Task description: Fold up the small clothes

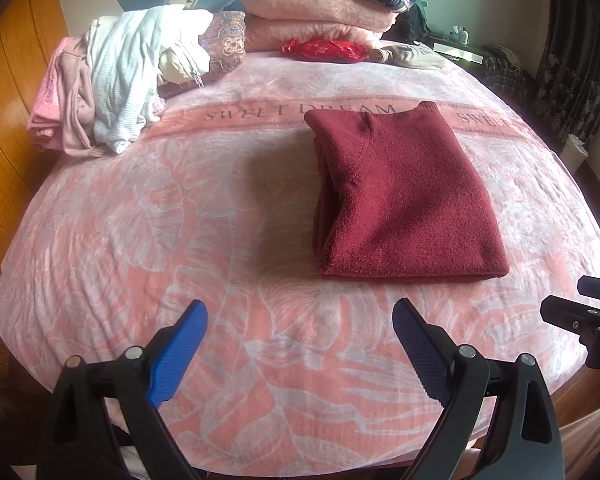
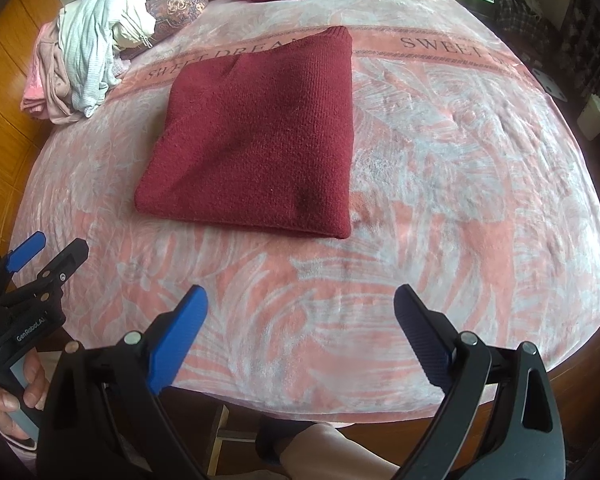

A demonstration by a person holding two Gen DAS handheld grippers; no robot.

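Observation:
A dark red knitted sweater (image 1: 404, 196) lies folded into a flat rectangle on the pink patterned bed cover (image 1: 180, 240); it also shows in the right wrist view (image 2: 260, 140). My left gripper (image 1: 300, 344) is open and empty, hovering over the cover near the bed's front edge, short of the sweater. My right gripper (image 2: 300, 332) is open and empty, also near the front edge and apart from the sweater. The left gripper also shows at the left of the right wrist view (image 2: 48, 256), and the right gripper's body at the right edge of the left wrist view (image 1: 588, 320).
A heap of unfolded white and pink clothes (image 1: 112, 92) lies at the bed's far left. Pillows and folded pink blankets (image 1: 320, 12) stack at the head, with a red pouch (image 1: 324, 50) and a beige item (image 1: 416, 56). A wooden wall (image 1: 12, 80) stands left.

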